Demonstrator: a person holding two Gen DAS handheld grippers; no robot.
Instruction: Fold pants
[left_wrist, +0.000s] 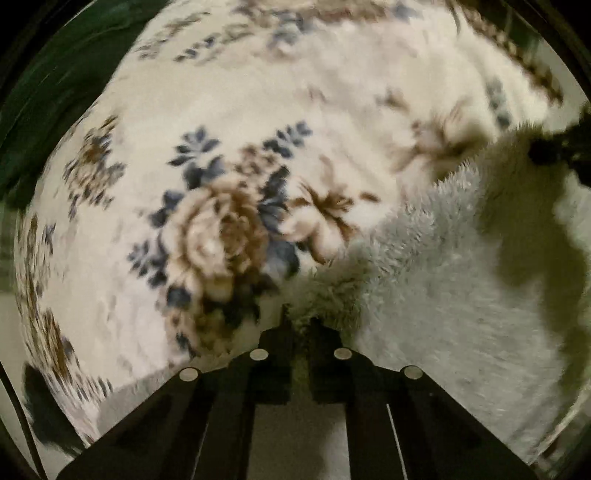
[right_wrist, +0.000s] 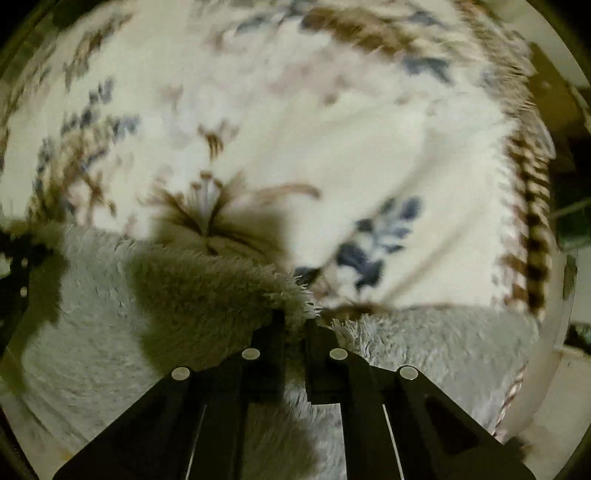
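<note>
The pants (left_wrist: 443, 280) are light grey and fluffy and lie on a floral blanket (left_wrist: 258, 110). In the left wrist view my left gripper (left_wrist: 301, 323) is shut on a corner of the pants edge, and the fabric spreads to the right. In the right wrist view my right gripper (right_wrist: 295, 321) is shut on the pants (right_wrist: 166, 295) at their fuzzy edge, with fabric to both sides. The right gripper also shows at the far right of the left wrist view (left_wrist: 561, 147), and the left gripper at the far left of the right wrist view (right_wrist: 18, 266). Both views are motion-blurred.
The cream blanket with blue and brown flowers (right_wrist: 332, 147) covers the surface, with a braided brown border (right_wrist: 532, 221) at the right. Dark green material (left_wrist: 55, 92) lies past the blanket's left edge. Dark shadows fall across the pants.
</note>
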